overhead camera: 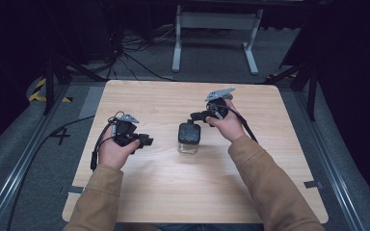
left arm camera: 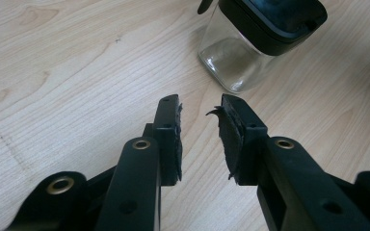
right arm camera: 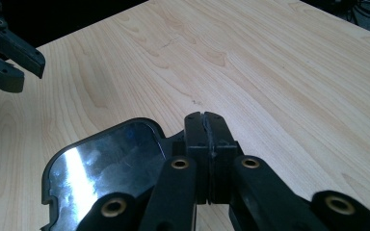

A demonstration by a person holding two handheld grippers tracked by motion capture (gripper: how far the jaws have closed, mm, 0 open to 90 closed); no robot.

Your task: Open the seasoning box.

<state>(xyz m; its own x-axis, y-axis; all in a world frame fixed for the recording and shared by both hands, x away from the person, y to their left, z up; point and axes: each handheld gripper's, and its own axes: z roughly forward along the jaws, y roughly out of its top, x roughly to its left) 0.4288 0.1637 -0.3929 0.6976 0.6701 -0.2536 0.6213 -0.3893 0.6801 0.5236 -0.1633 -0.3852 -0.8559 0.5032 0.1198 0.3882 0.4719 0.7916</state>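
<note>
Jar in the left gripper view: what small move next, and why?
Probably ease the left gripper forward so its open jaws straddle the jar. The jar stands just ahead, clear of them, while the right gripper is shut beside the lid; steadying the glass likely comes first.

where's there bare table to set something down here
Bare wood runs along the table's near edge between the sleeves, along the far edge beyond the glass jar, and down its right side. It is crowded mid-table, where the left gripper and right gripper flank the jar.
</note>
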